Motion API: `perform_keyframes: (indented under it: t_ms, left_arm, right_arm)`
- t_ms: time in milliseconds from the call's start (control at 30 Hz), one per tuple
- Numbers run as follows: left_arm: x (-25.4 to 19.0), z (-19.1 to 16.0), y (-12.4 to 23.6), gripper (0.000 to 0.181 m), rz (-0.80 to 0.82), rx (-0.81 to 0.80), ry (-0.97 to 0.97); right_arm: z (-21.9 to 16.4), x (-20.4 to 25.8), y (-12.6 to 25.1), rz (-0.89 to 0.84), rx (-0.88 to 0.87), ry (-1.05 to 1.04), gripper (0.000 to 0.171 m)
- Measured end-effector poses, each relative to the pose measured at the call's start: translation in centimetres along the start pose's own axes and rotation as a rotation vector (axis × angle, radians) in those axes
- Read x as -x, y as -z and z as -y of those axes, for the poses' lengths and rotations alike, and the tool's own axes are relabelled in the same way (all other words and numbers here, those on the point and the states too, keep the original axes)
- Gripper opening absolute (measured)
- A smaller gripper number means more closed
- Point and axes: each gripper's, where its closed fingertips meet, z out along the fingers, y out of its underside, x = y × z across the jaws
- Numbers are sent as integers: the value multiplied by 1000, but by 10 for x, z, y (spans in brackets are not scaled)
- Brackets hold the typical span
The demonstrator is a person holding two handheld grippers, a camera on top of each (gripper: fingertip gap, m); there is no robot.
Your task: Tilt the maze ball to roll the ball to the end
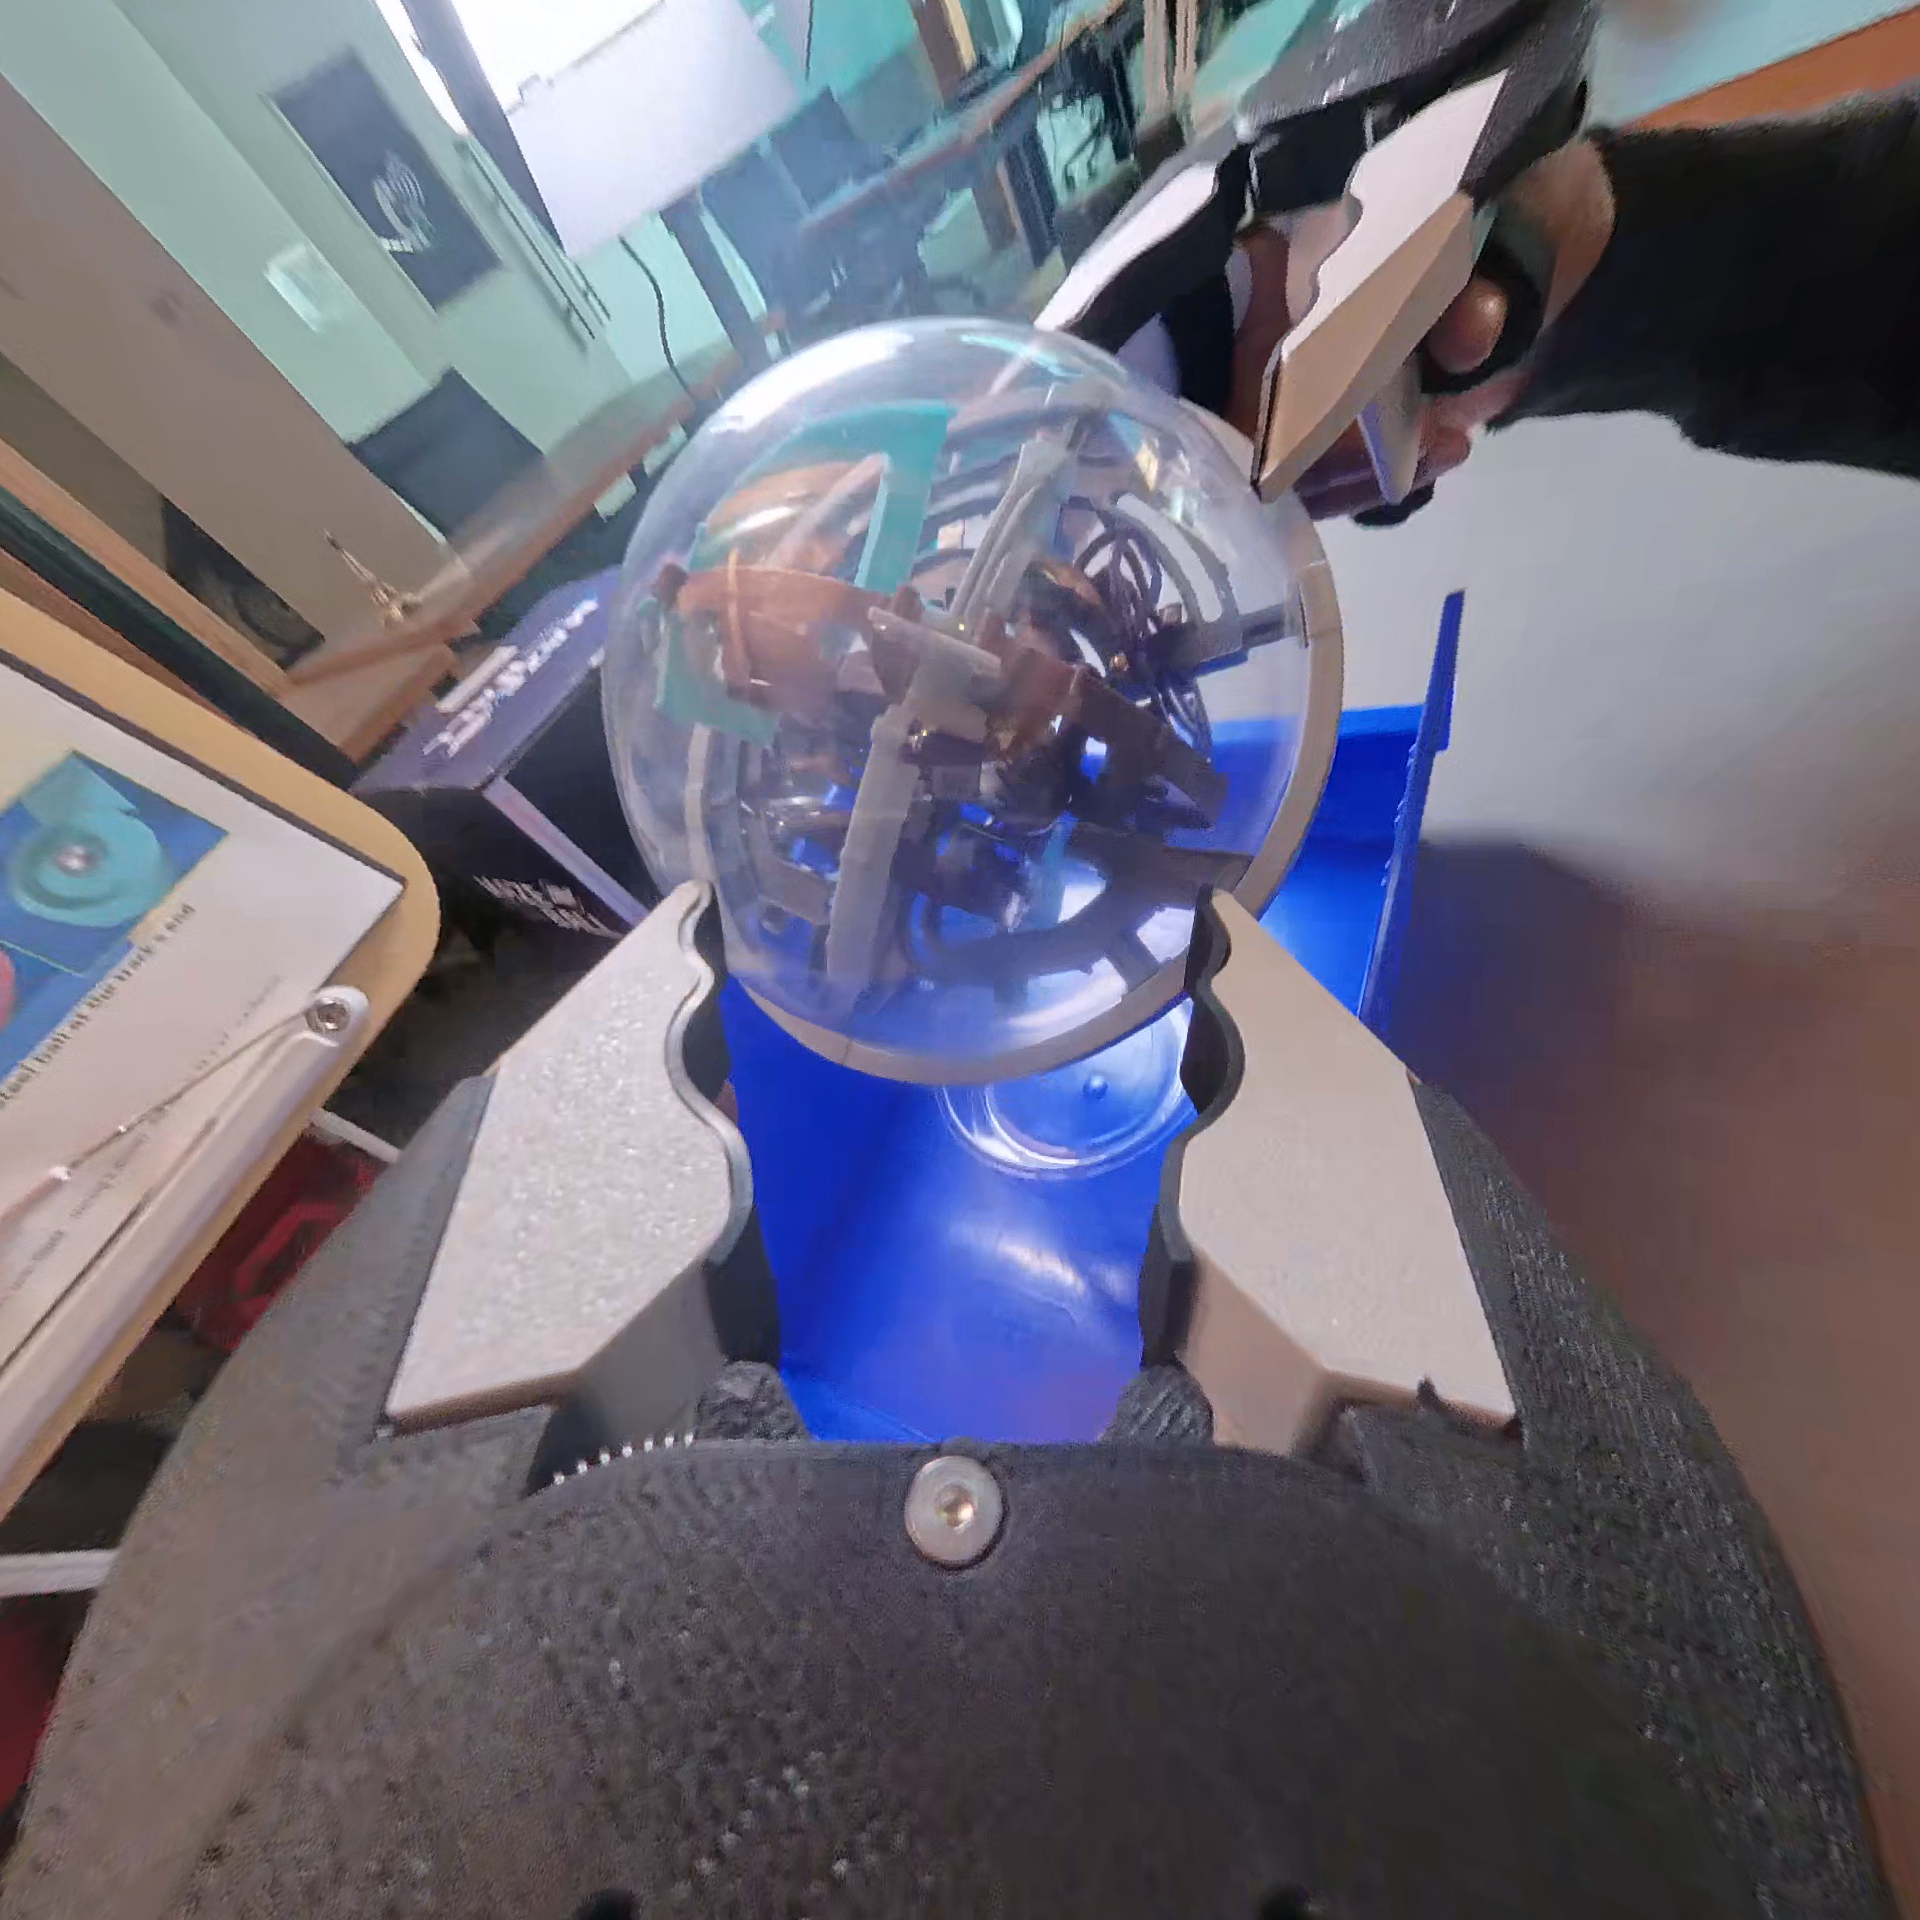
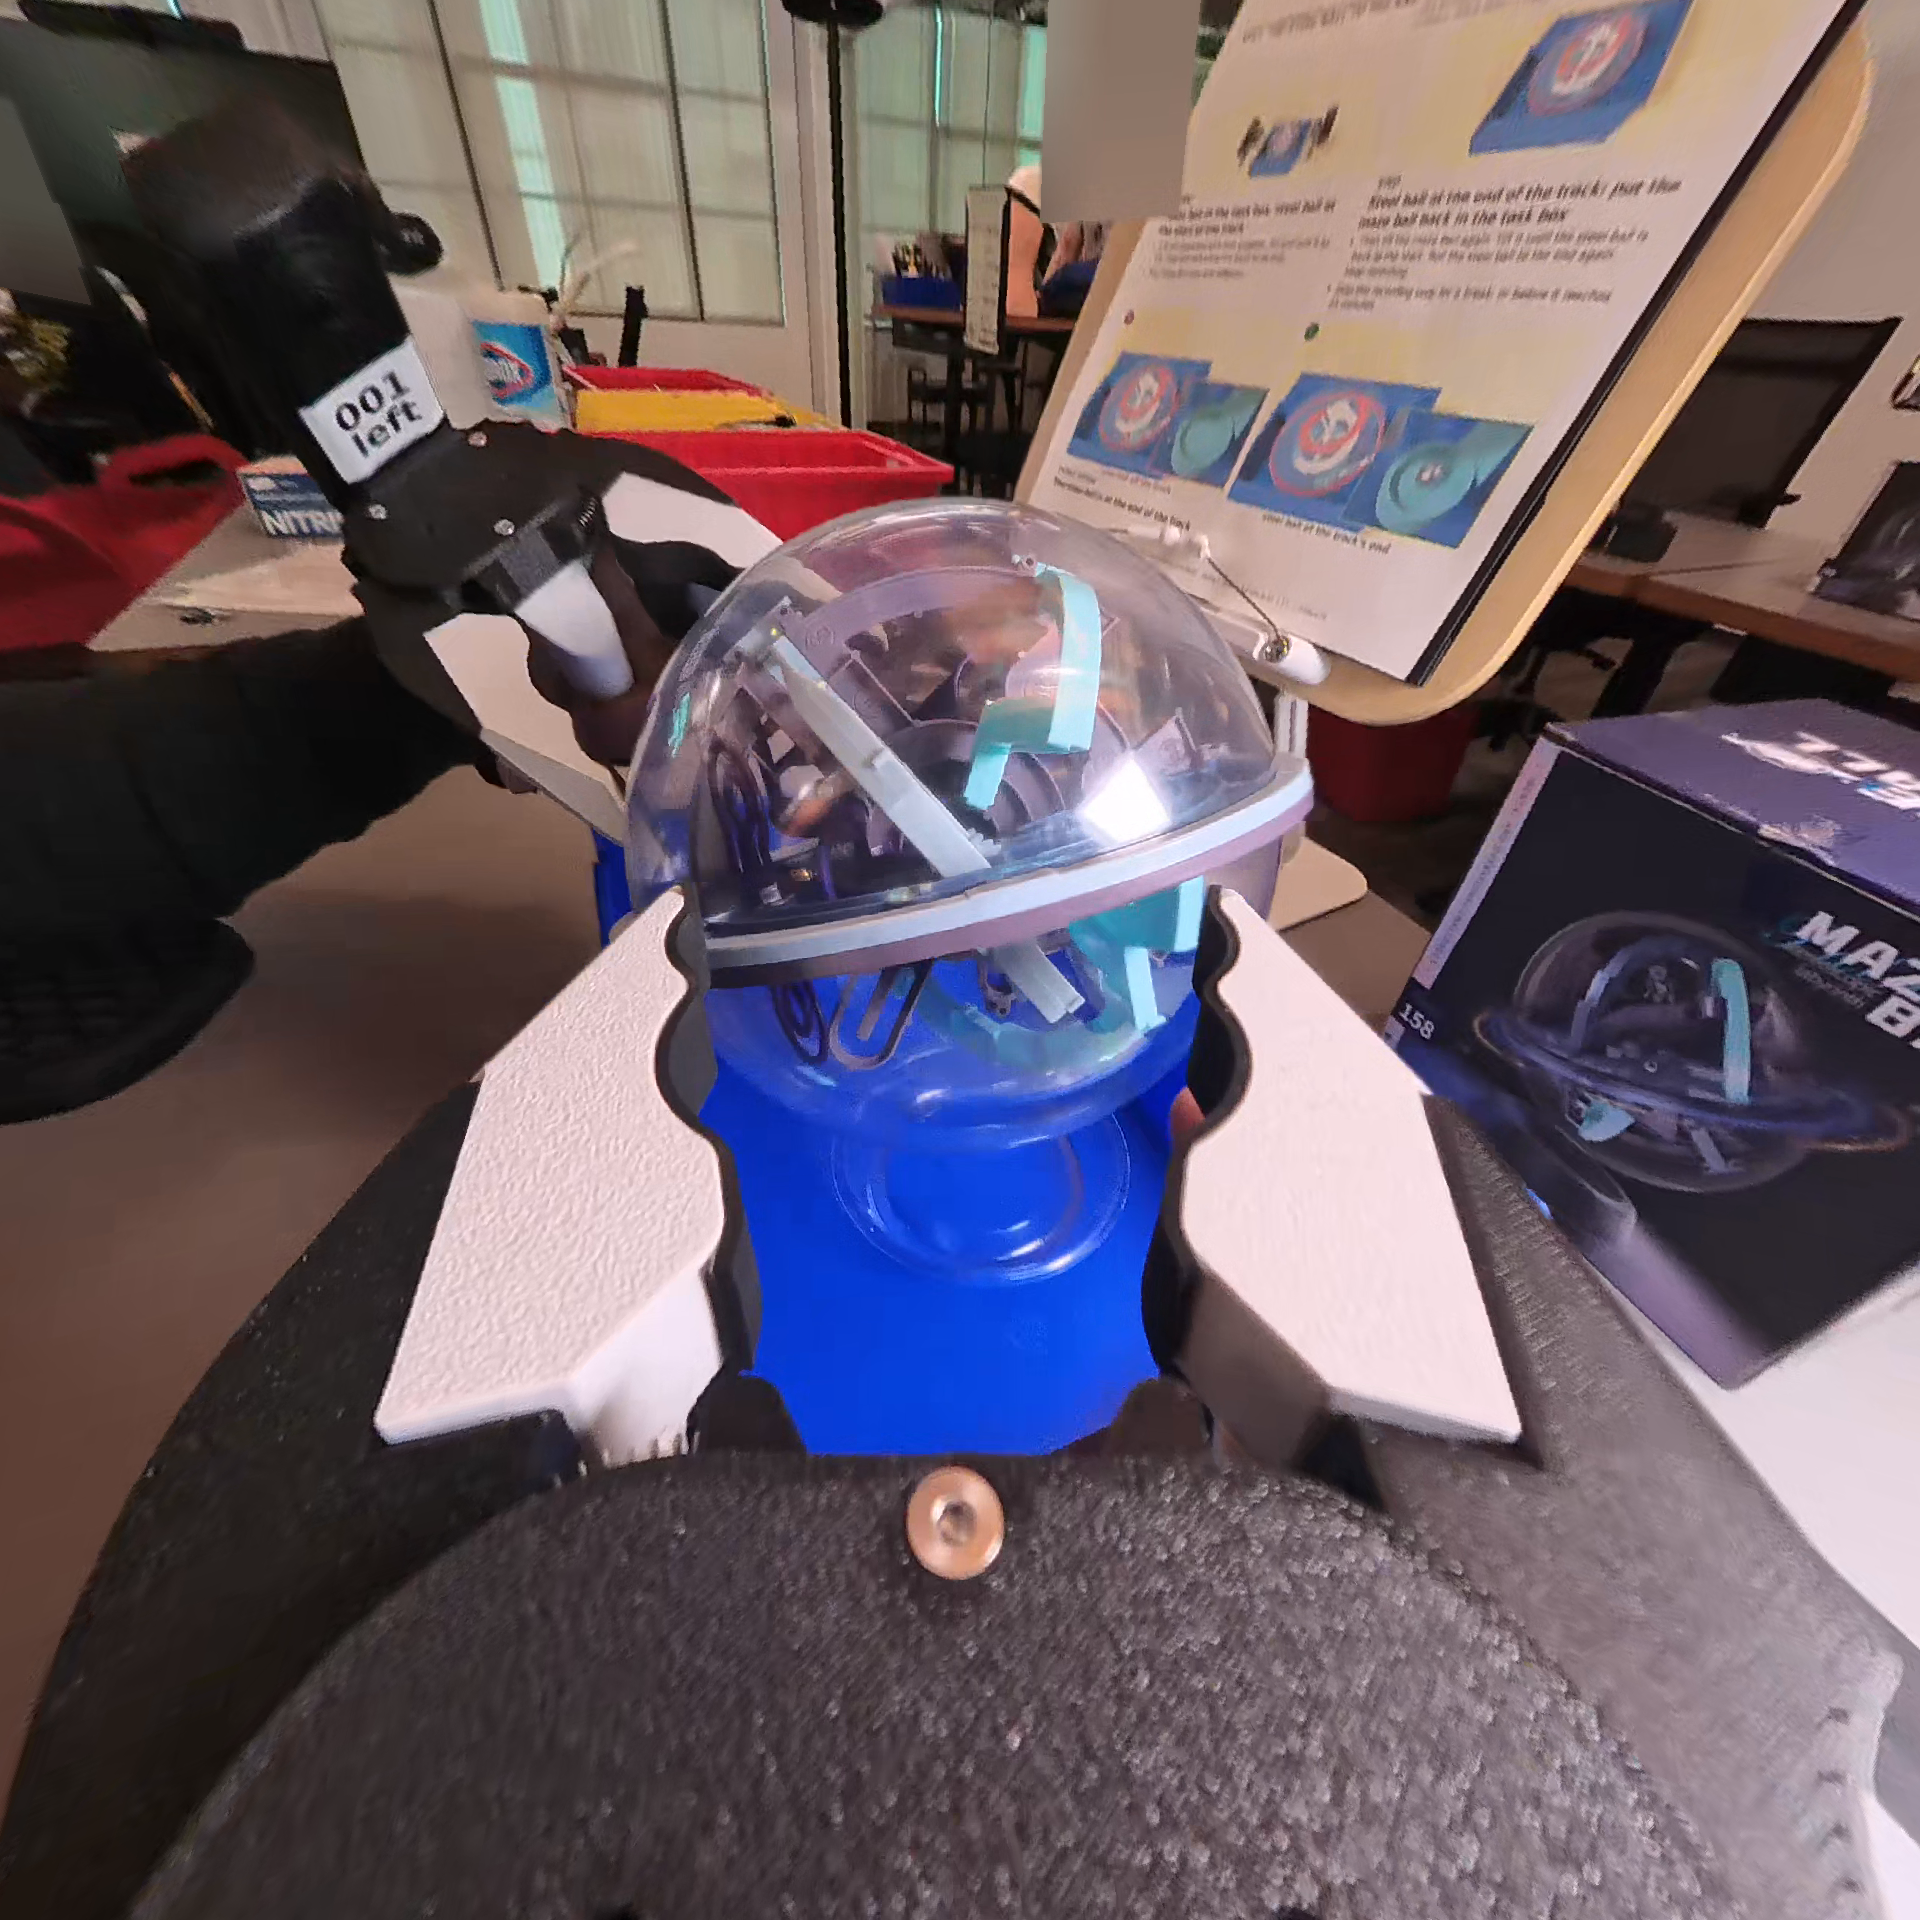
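Note:
The maze ball (image 1: 935, 675) is a clear sphere with a grey equator ring and teal, white and brown tracks inside. My left gripper (image 1: 953, 925) is shut on its lower half, both fingertips against the shell. My right gripper (image 2: 948, 925) grips the same maze ball (image 2: 935, 748) from the opposite side, fingertips just below the tilted ring. Each gripper shows in the other's view: the right gripper (image 1: 1330, 343) behind the ball at upper right, the left gripper (image 2: 540, 623) at upper left. The ball is held above a blue bin (image 1: 935, 1299). I cannot make out the small steel ball inside.
A clear ring stand (image 2: 977, 1195) lies in the blue bin (image 2: 935, 1371) under the ball. The dark product box (image 2: 1683, 1039) stands to the right, and an instruction board (image 2: 1403, 364) on a stand behind it. Red bins (image 2: 790, 457) sit farther back. The box (image 1: 520, 748) and board (image 1: 156, 935) also show in the left wrist view.

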Motion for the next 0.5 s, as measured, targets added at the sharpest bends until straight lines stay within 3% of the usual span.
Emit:
perform_keyframes:
  t_ms: [133,233,300,333,433,500]
  left_arm:
    - [0,17,11,89,4,-66,-18]
    - [1,10,13,89,-6,-74,15]
    - [-1,7,11,81,-19,-91,36]
    - [-5,7,8,62,-29,-103,30]
    - [-6,-4,-7,67,-5,-27,-20]
    - [1,-4,-6,62,12,-15,-1]
  right_arm:
    - [1,7,-2,28,-4,2,92]
    - [-16,8,-11,36,42,7,87]
    - [-25,9,-18,42,54,0,70]
    - [-29,12,-22,53,60,-1,52]
    - [-54,9,-37,-8,211,69,64]
    - [-66,10,-41,-11,266,78,60]
